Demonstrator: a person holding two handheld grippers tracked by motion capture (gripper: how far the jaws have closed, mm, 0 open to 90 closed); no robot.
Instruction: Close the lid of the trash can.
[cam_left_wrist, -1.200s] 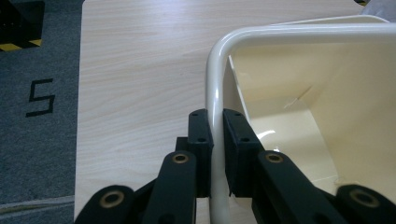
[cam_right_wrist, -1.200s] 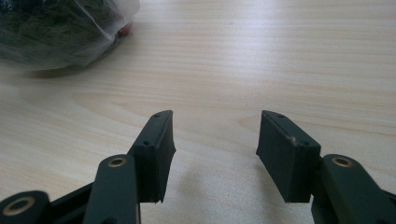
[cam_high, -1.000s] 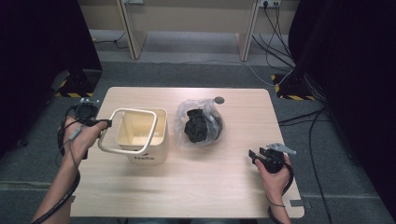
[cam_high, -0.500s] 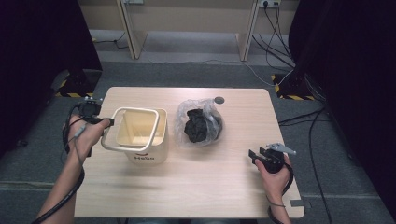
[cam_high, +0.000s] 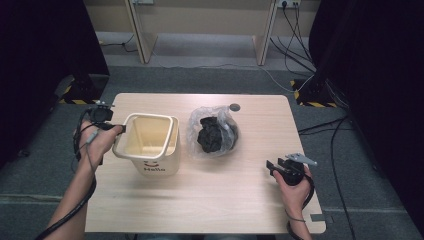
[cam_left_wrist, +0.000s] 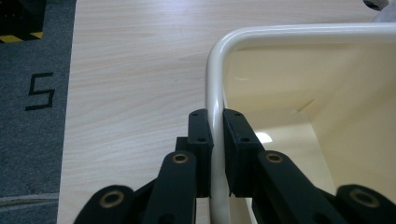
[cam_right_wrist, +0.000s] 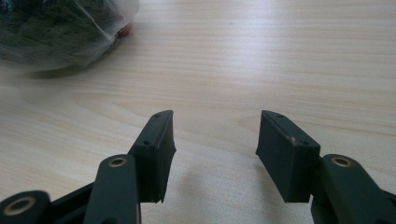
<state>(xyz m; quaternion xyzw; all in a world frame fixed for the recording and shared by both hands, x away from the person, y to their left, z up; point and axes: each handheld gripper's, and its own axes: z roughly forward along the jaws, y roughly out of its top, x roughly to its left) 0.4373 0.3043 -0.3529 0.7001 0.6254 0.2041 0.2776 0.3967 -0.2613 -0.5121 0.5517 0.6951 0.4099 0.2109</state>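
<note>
While the right tool (cam_high: 272, 165) rested in the person's hand near the worktop's (cam_high: 210, 200) front right corner, its two black jaws stood well apart with nothing between them, aimed across the bare wood toward the bag; in the right gripper view (cam_right_wrist: 215, 154) only pale wood grain lay between the pads. Farther in, at the left side, the left tool (cam_high: 120, 129) was clamped on the rim of the cream plastic bin with a rounded square mouth (cam_high: 150, 145). The left gripper view showed one pad (cam_left_wrist: 201, 140) outside the rim and the other inside, pressed tight against the thin white lip (cam_left_wrist: 215, 93). The bin stood upright on the pale wooden worktop, left of centre, its long axis vertical and its open mouth pointing straight up, with the dark word "Hello" and a smile mark on the side facing the person. Just beside it to the right, apart from it, lay a crumpled clear plastic bag holding a black lump (cam_high: 212, 134), roughly at the worktop's middle. Beyond the bag, near the far edge, sat a small dark round disc (cam_high: 234, 107).
</note>
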